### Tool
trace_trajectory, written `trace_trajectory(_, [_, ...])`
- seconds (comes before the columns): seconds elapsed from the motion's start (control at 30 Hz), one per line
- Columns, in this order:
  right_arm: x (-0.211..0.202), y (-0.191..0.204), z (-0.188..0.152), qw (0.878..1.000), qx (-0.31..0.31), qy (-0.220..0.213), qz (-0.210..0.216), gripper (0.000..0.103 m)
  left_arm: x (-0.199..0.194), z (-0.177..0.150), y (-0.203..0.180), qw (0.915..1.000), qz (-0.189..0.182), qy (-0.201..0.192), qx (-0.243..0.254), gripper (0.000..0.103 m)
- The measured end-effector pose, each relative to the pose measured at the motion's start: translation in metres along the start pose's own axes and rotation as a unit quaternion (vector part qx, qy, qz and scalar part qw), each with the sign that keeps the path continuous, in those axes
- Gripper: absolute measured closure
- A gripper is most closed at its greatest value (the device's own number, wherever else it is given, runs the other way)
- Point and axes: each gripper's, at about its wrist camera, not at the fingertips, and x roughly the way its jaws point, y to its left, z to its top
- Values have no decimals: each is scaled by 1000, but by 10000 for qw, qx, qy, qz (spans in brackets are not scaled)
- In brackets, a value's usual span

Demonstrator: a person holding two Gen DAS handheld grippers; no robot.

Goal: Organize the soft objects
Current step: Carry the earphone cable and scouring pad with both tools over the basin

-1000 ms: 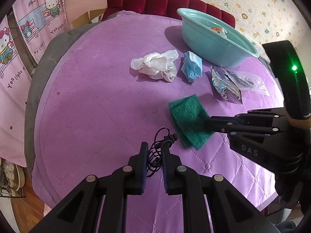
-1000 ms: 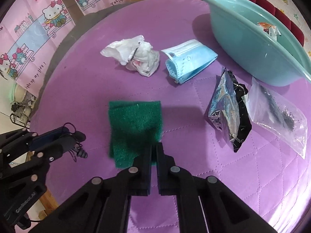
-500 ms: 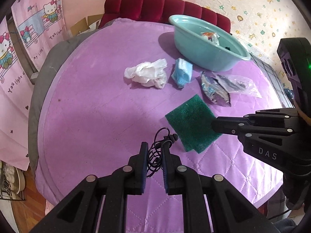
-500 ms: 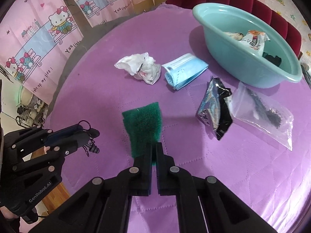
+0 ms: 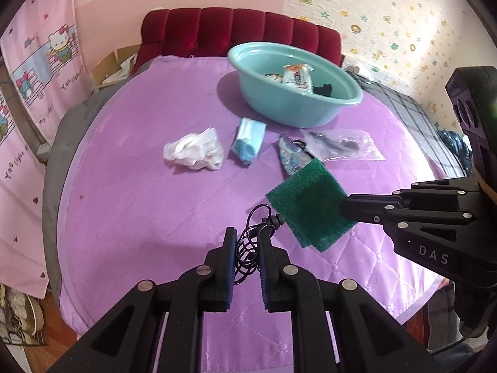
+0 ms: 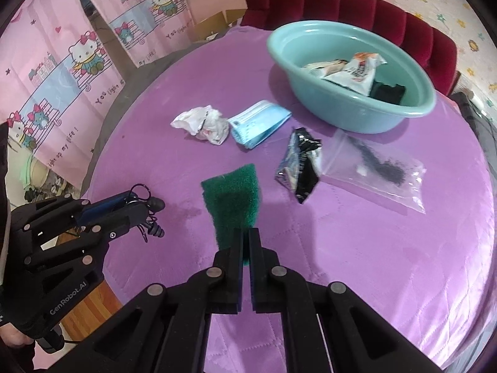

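While both tools are held above the purple quilted cover (image 5: 130, 186), each is clamped on its own load. The left gripper (image 5: 247, 242) is pinched on a bundle of black earphones (image 5: 248, 245), whose looped cord and earbud stick out past the blue-lined pads. In the right wrist view the same gripper (image 6: 136, 208) is seen at the left edge, with the earbuds dangling from it clear of the cover.

The right gripper (image 6: 245, 242) is pressed together on the near edge of a green scouring pad (image 6: 233, 195), which is lifted off the cover and hangs forward from the jaws. From the left wrist view this pad (image 5: 307, 202) is seen held in the air by the right gripper (image 5: 344, 209), just beside the earphones.

Farther back on the cover, a crumpled white plastic bag (image 6: 202, 122) is laid next to a folded stack of blue face masks (image 6: 259, 122). To their right a shiny foil packet (image 6: 296, 168) is found touching a clear zip bag (image 6: 376, 171) with dark contents. Behind them a teal basin (image 6: 338, 115) is set near the red tufted headboard (image 6: 341, 0); snack wrappers (image 6: 354, 70) and a black item (image 6: 388, 91) are already contained in it. Pink cartoon-cat curtains (image 6: 62, 62) are hung at the left.
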Motion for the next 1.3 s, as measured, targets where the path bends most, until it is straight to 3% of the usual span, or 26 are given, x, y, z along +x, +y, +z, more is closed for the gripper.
trace_trajectory(0.63, [-46,-39,9,9971,495,-421,-400,102,-9,40,-46,9966,-418,-153,699,89])
trace_trajectory(1.3, [-75,-83,73,9911,674,-895,-720,102,-7,122,-67,9905,-522,-515,1161,89])
